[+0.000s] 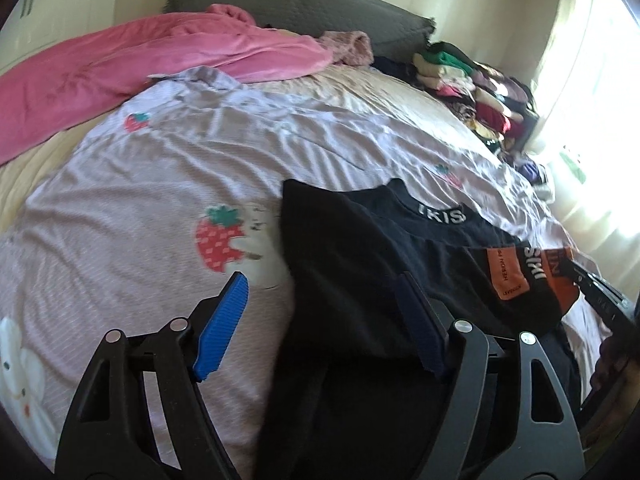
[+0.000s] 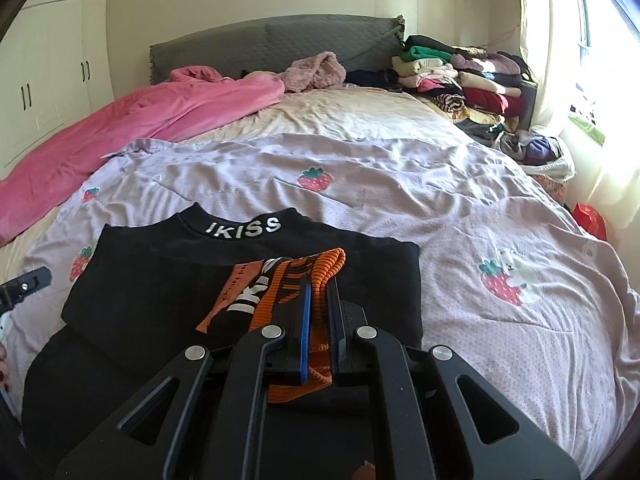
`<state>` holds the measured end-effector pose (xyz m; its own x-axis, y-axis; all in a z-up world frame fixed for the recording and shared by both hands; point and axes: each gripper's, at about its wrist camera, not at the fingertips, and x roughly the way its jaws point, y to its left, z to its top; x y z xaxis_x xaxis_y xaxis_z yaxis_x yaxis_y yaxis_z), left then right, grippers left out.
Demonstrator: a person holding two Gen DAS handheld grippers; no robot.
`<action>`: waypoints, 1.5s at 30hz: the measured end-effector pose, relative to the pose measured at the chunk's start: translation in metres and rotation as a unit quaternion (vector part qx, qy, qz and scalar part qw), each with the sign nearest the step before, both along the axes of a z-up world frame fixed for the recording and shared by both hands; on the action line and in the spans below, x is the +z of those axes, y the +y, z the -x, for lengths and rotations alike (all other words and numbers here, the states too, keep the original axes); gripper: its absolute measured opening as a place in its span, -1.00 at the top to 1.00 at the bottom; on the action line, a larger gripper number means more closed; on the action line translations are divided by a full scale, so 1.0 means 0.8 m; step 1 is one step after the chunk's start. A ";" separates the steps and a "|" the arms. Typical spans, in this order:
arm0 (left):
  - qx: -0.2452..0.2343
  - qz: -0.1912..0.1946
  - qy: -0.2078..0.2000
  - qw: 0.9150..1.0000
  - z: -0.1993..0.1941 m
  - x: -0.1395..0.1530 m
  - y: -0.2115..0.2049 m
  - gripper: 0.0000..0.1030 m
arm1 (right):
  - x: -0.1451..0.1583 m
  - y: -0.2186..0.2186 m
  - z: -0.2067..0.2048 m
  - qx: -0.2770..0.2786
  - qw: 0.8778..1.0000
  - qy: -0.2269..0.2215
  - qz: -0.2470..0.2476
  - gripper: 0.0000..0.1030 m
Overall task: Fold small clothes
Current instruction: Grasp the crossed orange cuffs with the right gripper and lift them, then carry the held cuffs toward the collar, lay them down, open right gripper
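Black IKISS top (image 2: pixel 248 280) lies on the strawberry-print sheet (image 2: pixel 460 240), lower centre of frame; right gripper (image 2: pixel 318 304) pinches its orange ribbed cuff (image 2: pixel 316 276); left gripper (image 1: pixel 324 304) gapes wide, holding nothing

Top (image 2: pixel 160 280) on quilt (image 2: pixel 400 208) — clothes pile (image 2: pixel 460 80) behind, apparently bedside.

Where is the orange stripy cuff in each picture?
Left wrist view: the orange cuff sits far right, lying on the black sweater.
Right wrist view: it is in the middle, pinched in the right gripper.
Shared landmark: the white IKISS collar lettering, just behind the cuff.
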<state>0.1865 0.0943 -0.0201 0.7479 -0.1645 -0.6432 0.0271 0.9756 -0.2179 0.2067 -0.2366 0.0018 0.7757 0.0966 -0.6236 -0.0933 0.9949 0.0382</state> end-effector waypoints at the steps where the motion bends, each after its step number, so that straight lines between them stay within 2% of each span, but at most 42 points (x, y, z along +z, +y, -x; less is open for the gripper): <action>1: -0.005 -0.004 -0.004 1.000 -0.001 -0.001 -0.006 -0.29 | -0.002 -0.001 0.000 0.001 1.000 0.001 -0.001 0.88; 8: -0.057 -0.023 0.006 0.998 -0.020 -0.018 -0.040 -0.20 | -0.009 -0.005 -0.002 0.002 1.000 0.005 -0.005 0.88; 13: -0.073 -0.035 0.054 0.995 -0.033 -0.053 -0.048 -0.20 | -0.012 -0.009 -0.005 -0.011 1.000 0.010 -0.004 0.87; 15: -0.072 -0.033 0.056 0.995 -0.032 -0.055 -0.048 -0.20 | -0.015 -0.015 -0.007 -0.032 0.999 0.016 0.003 0.80; 16: -0.072 -0.033 0.056 0.995 -0.032 -0.054 -0.047 -0.20 | -0.017 -0.018 -0.008 -0.052 0.998 0.017 0.017 0.68; 17: -0.072 -0.031 0.057 0.995 -0.031 -0.055 -0.046 -0.20 | -0.019 -0.023 -0.007 -0.068 0.997 0.018 0.029 0.65; 18: -0.071 -0.029 0.057 0.995 -0.030 -0.055 -0.046 -0.20 | -0.020 -0.028 -0.006 -0.070 0.997 0.020 0.020 0.65; 21: -0.069 -0.024 0.054 0.996 -0.026 -0.051 -0.044 -0.20 | -0.024 -0.031 0.000 -0.053 0.998 0.029 -0.015 0.59; 25: -0.061 -0.024 0.018 0.998 -0.017 -0.026 -0.041 -0.18 | -0.027 -0.006 0.005 -0.009 0.999 0.034 -0.008 0.56; 28: -0.067 -0.016 -0.005 0.998 -0.011 -0.013 -0.043 -0.01 | -0.028 0.031 0.007 0.040 0.999 0.037 0.000 0.56; 31: -0.088 -0.020 0.016 0.996 -0.017 -0.026 -0.053 -0.01 | -0.027 0.062 0.009 0.073 0.997 0.038 0.014 0.56; 33: -0.092 -0.035 0.074 0.992 -0.031 -0.053 -0.054 0.01 | -0.027 0.077 0.009 0.089 0.995 0.041 0.016 0.56; 34: -0.094 -0.024 0.085 0.992 -0.034 -0.062 -0.050 0.05 | -0.027 0.087 0.011 0.098 0.994 0.040 0.020 0.56; 36: -0.087 -0.005 0.089 0.992 -0.035 -0.062 -0.041 0.12 | -0.025 0.100 0.013 0.114 0.992 0.038 0.027 0.56; 40: -0.088 -0.019 0.082 0.993 -0.030 -0.060 -0.045 0.13 | -0.030 0.121 0.006 0.133 0.989 0.048 0.039 0.33; 45: -0.087 -0.008 0.084 0.993 -0.029 -0.059 -0.042 0.13 | -0.069 0.099 -0.019 0.074 0.989 0.109 0.071 0.33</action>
<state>0.2098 0.0611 -0.0673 0.5913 -0.2712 -0.7595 0.1608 0.9625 -0.2185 0.2218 -0.1572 -0.0530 0.6051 0.0980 -0.7901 -0.2426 0.9679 -0.0657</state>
